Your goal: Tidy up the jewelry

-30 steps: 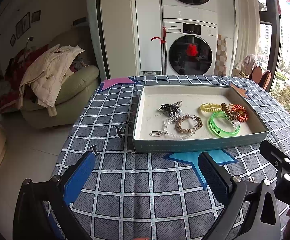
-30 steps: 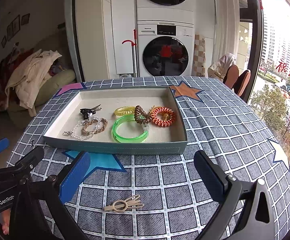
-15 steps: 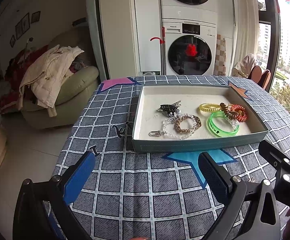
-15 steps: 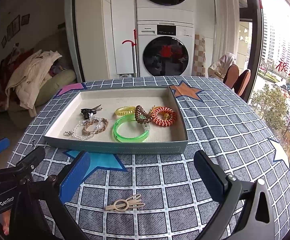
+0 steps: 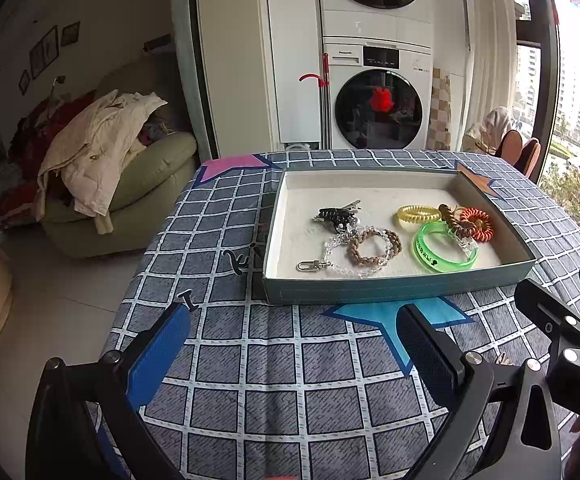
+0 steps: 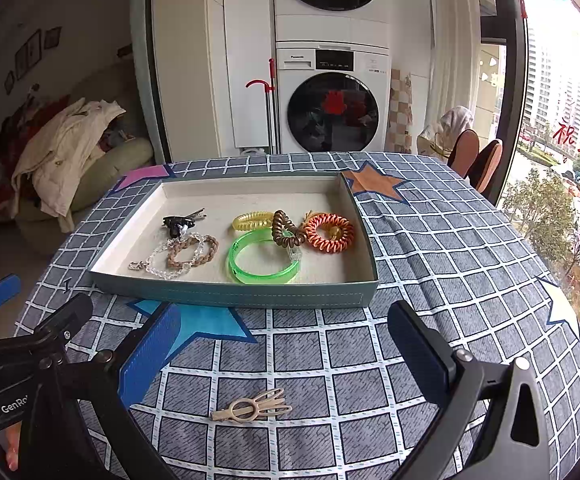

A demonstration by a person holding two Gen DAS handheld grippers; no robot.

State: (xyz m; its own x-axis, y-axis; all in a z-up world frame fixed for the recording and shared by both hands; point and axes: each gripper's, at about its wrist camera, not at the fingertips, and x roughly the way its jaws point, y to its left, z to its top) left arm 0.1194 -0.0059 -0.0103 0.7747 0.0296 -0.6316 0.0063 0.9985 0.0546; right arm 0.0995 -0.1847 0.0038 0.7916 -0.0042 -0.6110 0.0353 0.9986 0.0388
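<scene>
Nearly there, I'd say: bracelets and coil ties lie in the tray, one beige hair clip left on the cloth between the right gripper's spread fingers, left gripper open, empty, anything beyond unseen.

Glossy plastic bangle; matt cloth tablecloth.

"Panasonic" on washer; "GenRo…" on left claw body.
</scene>
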